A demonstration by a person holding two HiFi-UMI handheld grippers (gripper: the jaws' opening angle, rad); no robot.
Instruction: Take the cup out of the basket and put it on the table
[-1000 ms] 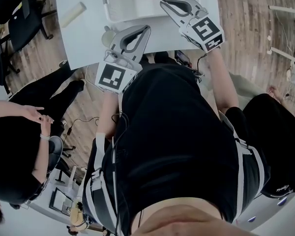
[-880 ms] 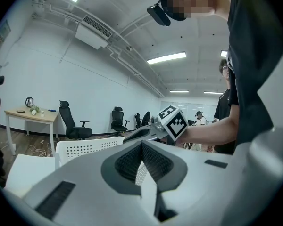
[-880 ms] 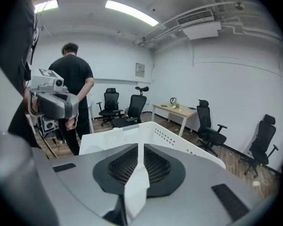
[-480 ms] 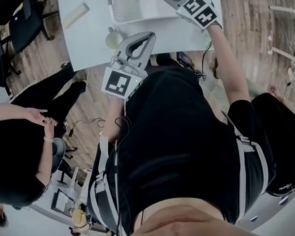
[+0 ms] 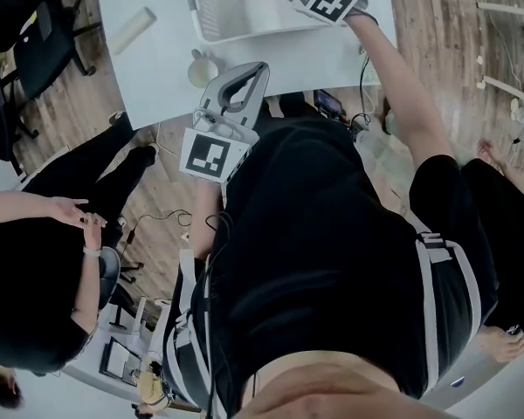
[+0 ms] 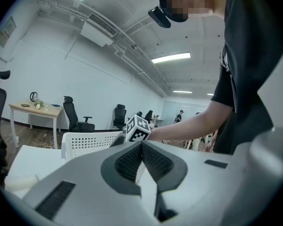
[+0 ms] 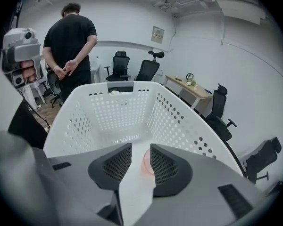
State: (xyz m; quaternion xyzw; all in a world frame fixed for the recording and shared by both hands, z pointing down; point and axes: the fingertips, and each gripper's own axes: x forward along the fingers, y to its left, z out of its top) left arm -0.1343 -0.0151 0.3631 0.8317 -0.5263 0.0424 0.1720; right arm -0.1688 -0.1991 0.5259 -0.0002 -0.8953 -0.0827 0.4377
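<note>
Basket (image 7: 108,112) open above, perforated walls hemming pink cup (image 7: 146,163)

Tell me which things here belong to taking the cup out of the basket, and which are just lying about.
In the job: pink cup; white basket holding it; right gripper, open, aimed at the cup; table.

Lying about: pale mug and pale cylinder on the table; left gripper, shut, empty; office chair.

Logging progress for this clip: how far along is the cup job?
Done: a pale mug stands on the table. In hand: the right gripper, jaws apart, points into the white basket at a pink cup. To do: grip, lift out, set down.
</note>
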